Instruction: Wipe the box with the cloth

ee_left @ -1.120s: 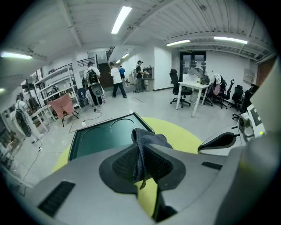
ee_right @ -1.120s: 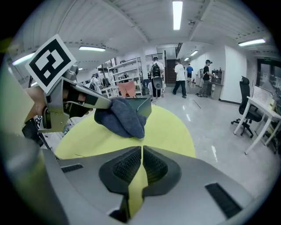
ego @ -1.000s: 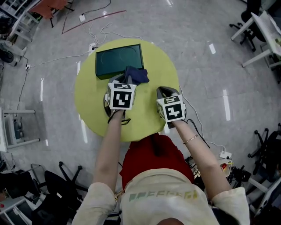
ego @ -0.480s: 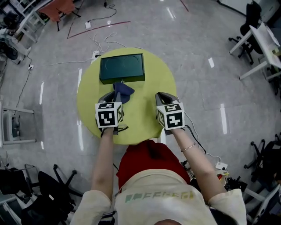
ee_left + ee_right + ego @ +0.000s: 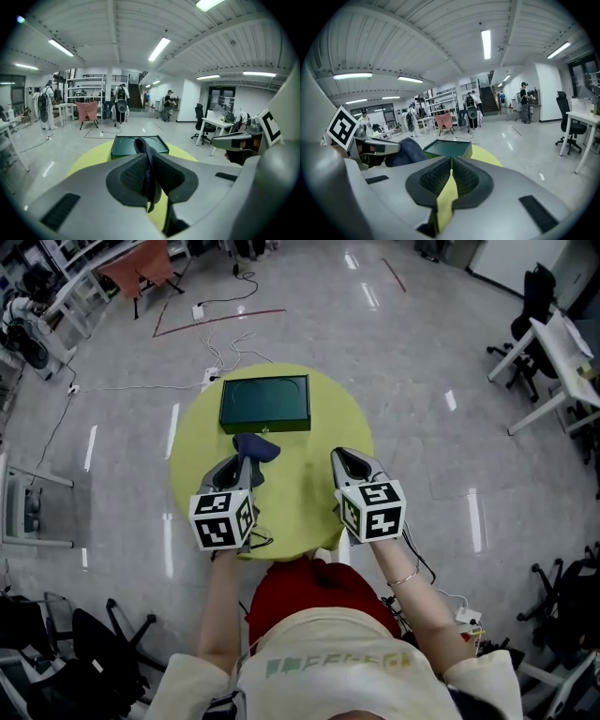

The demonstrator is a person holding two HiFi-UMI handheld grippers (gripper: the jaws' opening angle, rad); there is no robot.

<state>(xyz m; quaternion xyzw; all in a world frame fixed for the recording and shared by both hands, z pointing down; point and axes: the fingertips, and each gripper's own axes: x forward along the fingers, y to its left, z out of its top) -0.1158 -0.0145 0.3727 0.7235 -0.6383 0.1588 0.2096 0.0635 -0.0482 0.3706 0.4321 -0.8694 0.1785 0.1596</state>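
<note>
A dark green box lies flat on the far side of the round yellow-green table. My left gripper is shut on a dark blue cloth, which it holds a short way in front of the box, apart from it. In the left gripper view the cloth hangs pinched between the jaws, with the box beyond. My right gripper hovers over the table's right half, shut on nothing. Its own view shows the box ahead and the cloth to the left.
Cables trail over the floor behind the table. White desks and a chair stand at the right, and office chairs at the lower left. People and shelving are far off in both gripper views.
My left gripper has drawn back from the box toward me, with the cloth in it. The right gripper has also pulled back a little.
</note>
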